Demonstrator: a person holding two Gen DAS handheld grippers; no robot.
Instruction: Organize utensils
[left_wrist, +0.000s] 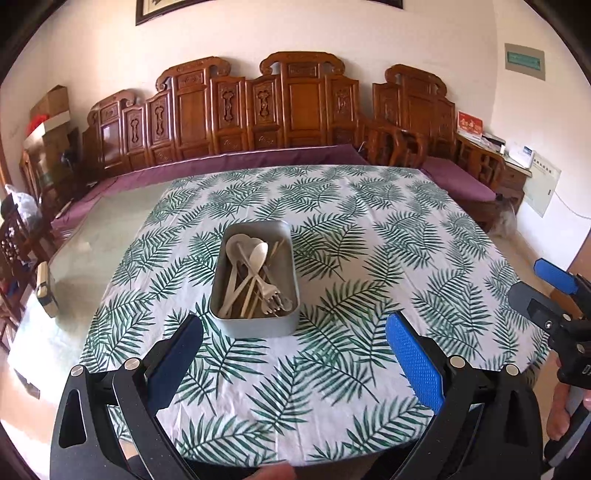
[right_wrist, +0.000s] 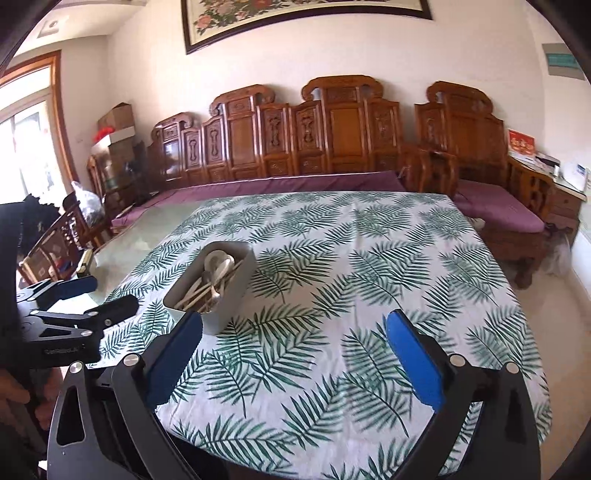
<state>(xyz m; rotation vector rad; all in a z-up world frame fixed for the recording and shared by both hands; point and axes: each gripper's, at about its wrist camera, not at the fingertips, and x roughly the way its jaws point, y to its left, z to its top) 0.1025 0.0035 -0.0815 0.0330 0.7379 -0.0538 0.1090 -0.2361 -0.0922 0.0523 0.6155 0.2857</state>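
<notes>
Utensils (left_wrist: 255, 275) in tray (left_wrist: 255, 325), leaf-print tablecloth (left_wrist: 369, 229)

A matt grey bin (left_wrist: 255, 325) holds pale, smooth plastic-looking utensils (left_wrist: 247, 273). The tablecloth (left_wrist: 369, 258) is printed, creased cloth; carved glossy wood forms the bench (left_wrist: 295, 107) at upper centre.

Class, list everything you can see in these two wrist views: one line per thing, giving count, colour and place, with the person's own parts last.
tray: one, grey, mid-table.
utensils: several, cream spoons and forks plus thin sticks, piled inside the tray.
tablecloth: one, white with green fern leaves, over the table.
glass tabletop: one, bare at the cloth's left.
bench: carved brown wood, purple cushion, along the wall.
cardboard boxes: stacked, brown, far left corner.
framed picture: one, floral, on the wall.
left gripper: black with blue pads, open, empty.
right gripper: same, open, empty.
</notes>
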